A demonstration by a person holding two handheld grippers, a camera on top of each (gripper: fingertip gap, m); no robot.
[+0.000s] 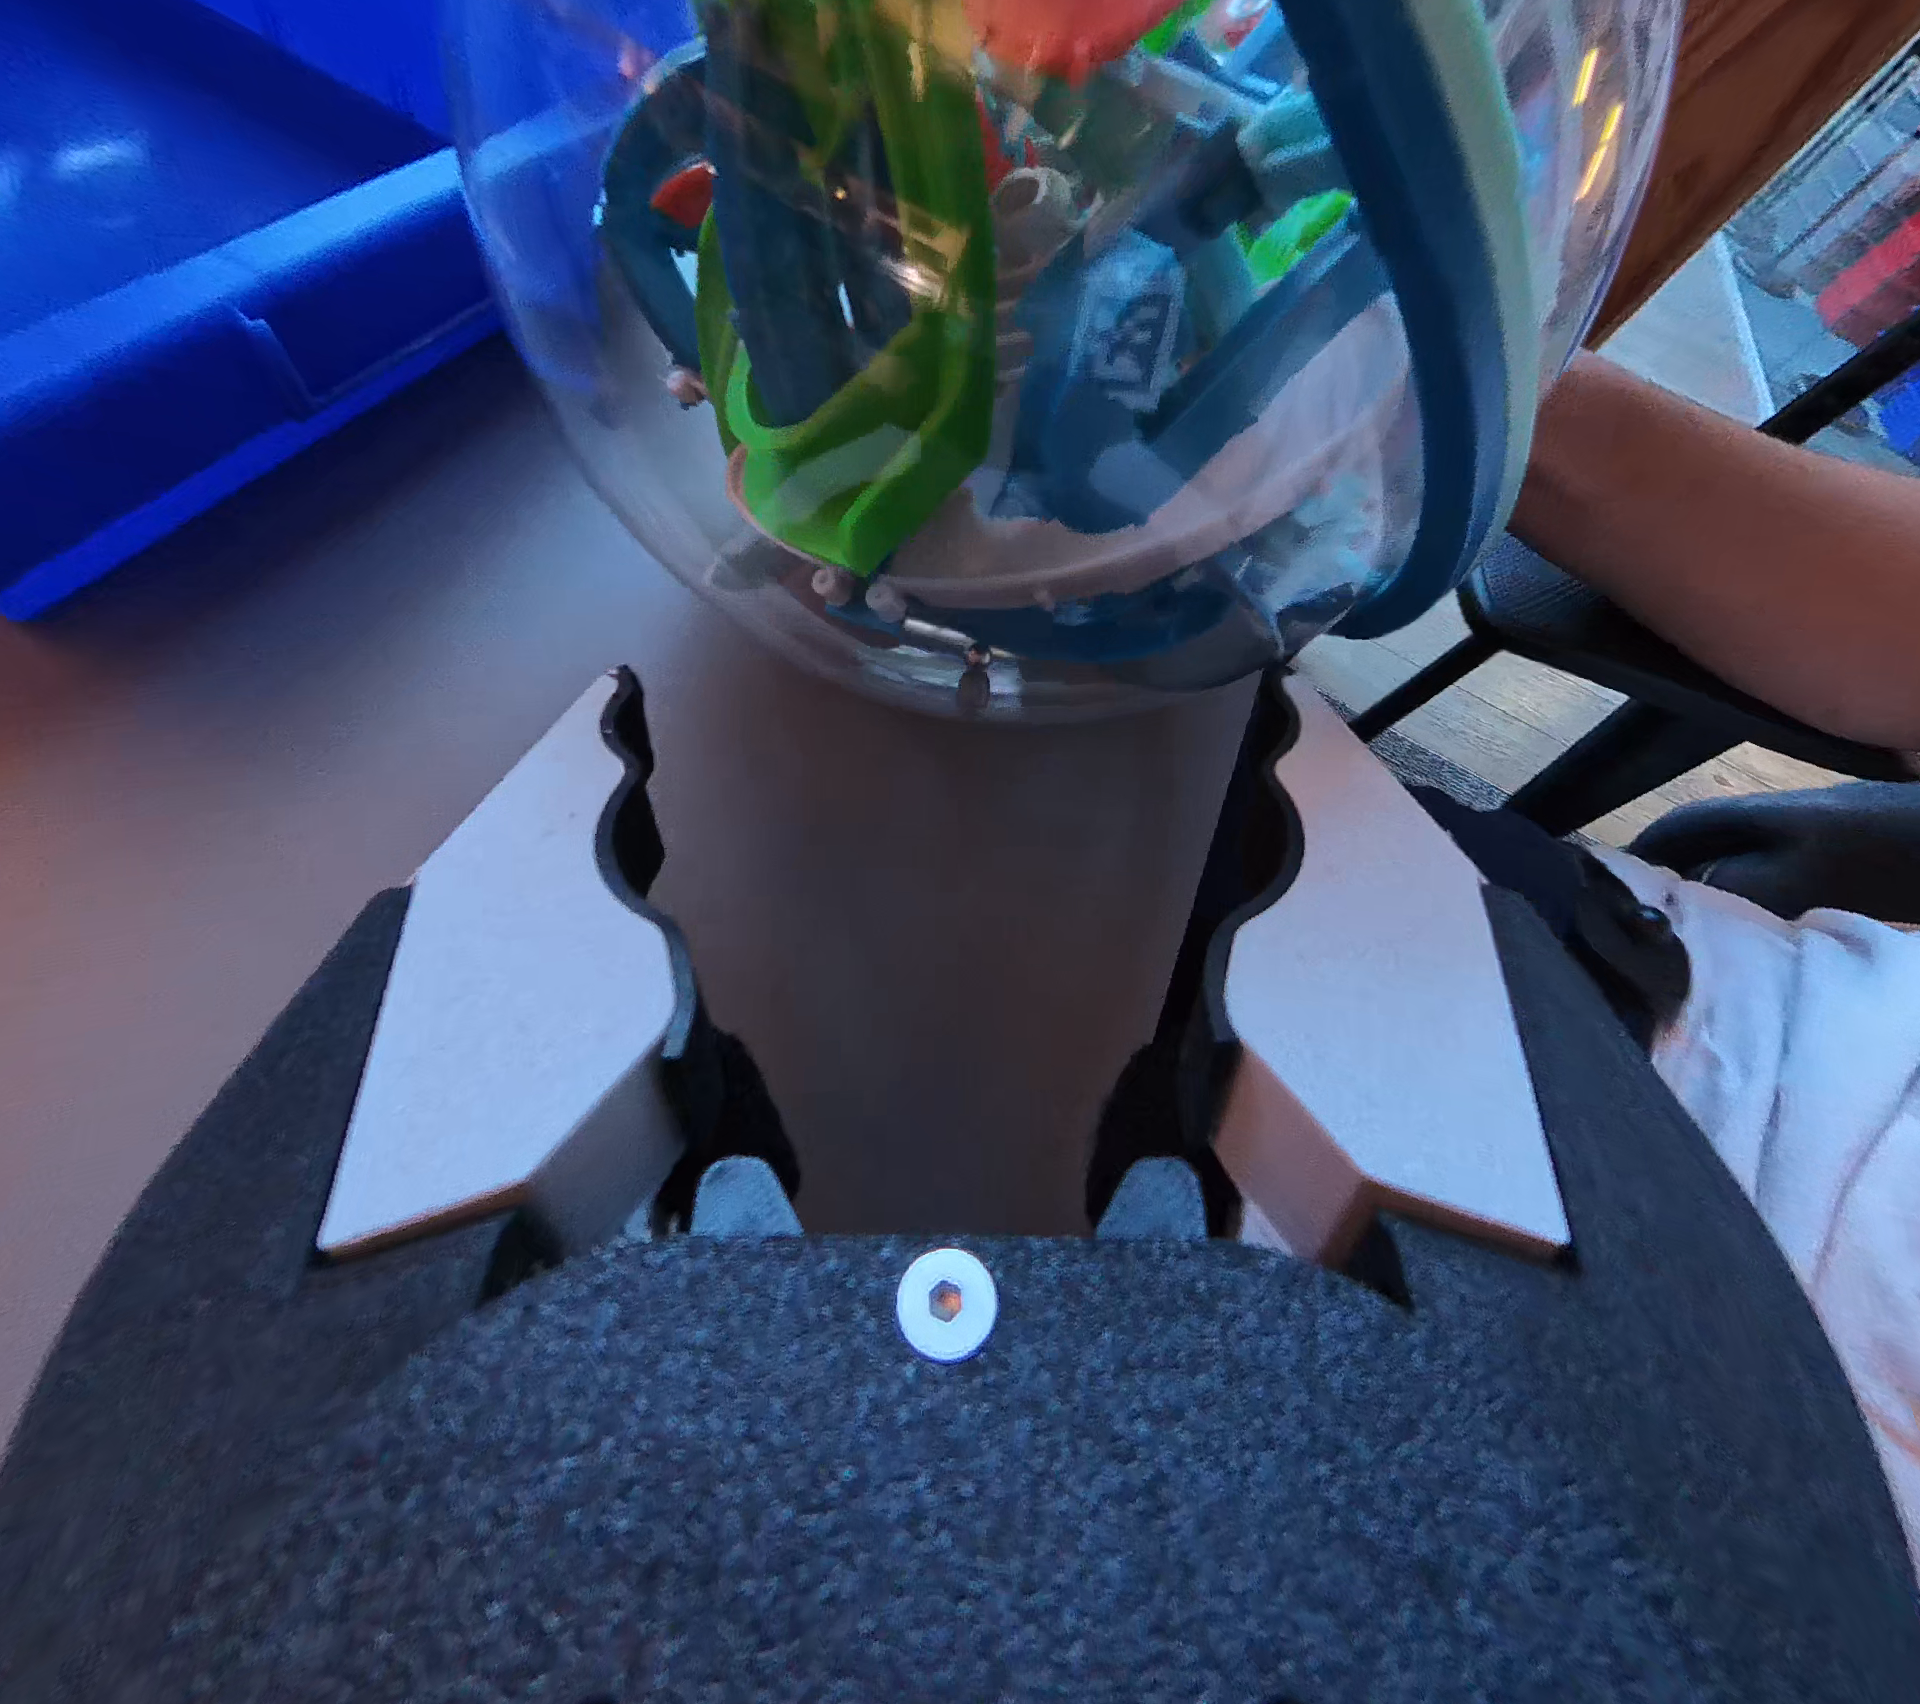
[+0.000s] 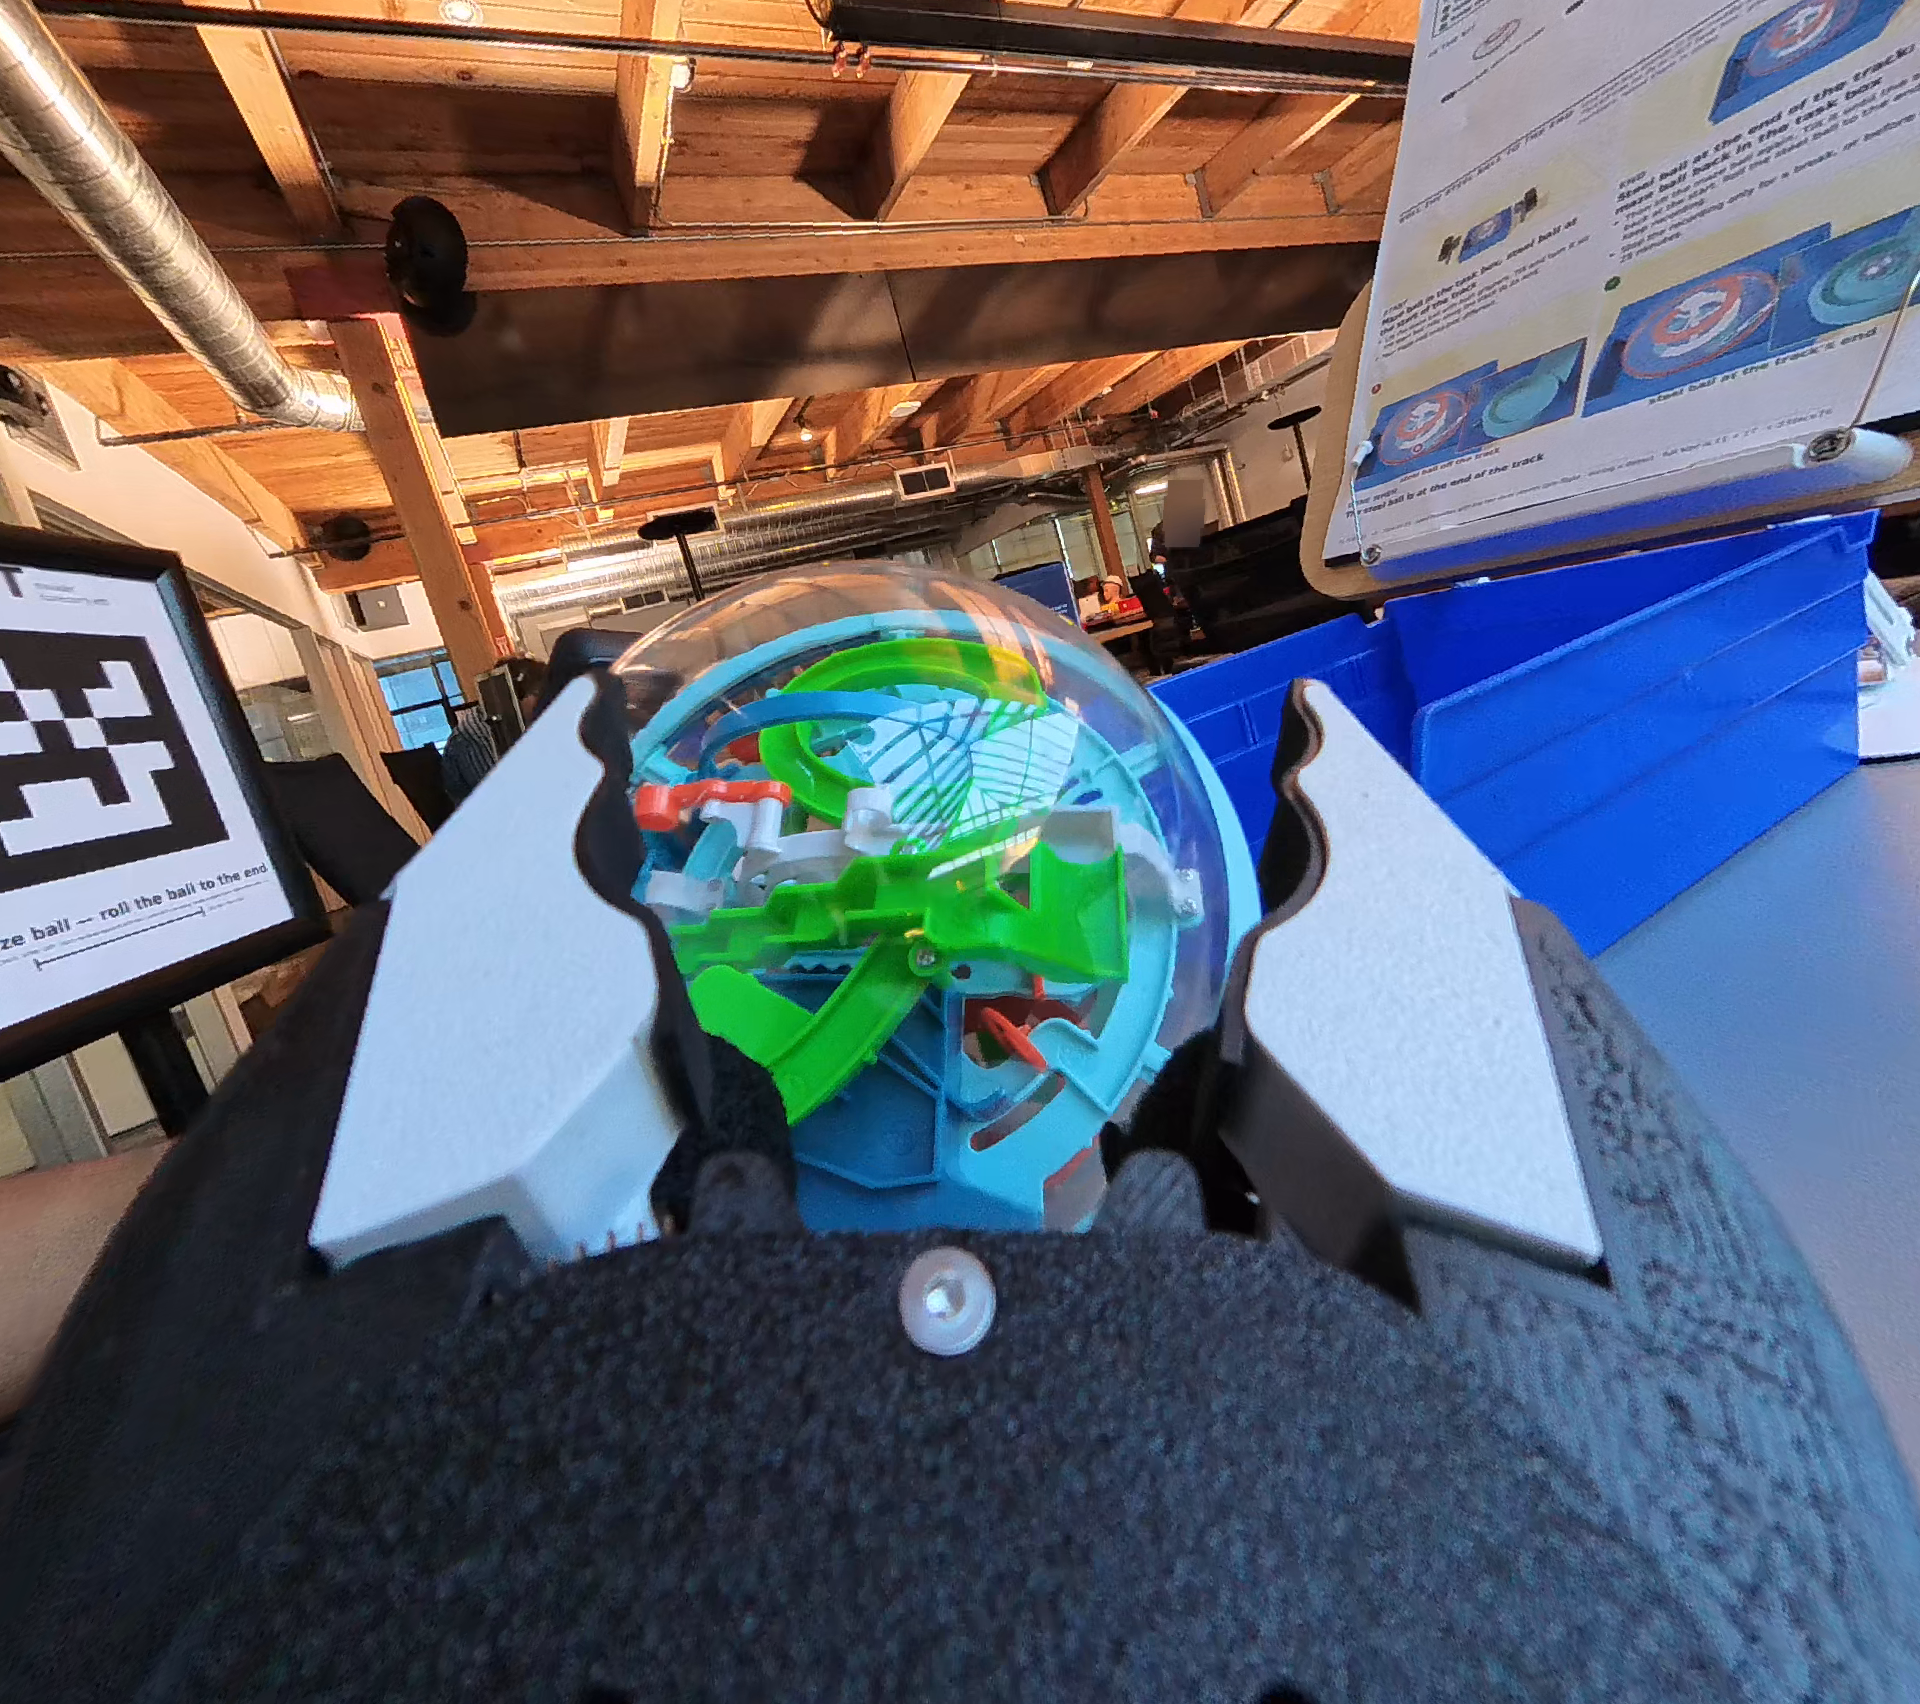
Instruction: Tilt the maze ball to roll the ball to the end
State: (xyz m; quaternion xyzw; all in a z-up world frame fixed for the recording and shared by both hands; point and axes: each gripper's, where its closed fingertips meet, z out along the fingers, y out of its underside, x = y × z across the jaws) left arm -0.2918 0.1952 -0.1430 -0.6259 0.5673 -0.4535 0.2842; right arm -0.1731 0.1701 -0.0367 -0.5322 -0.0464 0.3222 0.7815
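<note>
The maze ball is a clear sphere with green, blue, white and red tracks inside. My right gripper is shut on it, one finger on each side, and holds it tilted up off the table. In the left wrist view the maze ball hangs just beyond my left gripper, which is open and empty, its fingertips close under the sphere's lower edge. A blue-and-pale seam band runs down the sphere's right side. I cannot make out the small steel ball inside.
A blue plastic bin stands on the table at the left; it also shows at the right in the right wrist view. A person's forearm reaches in from the right. An instruction sheet on a stand and a framed marker sign flank the ball.
</note>
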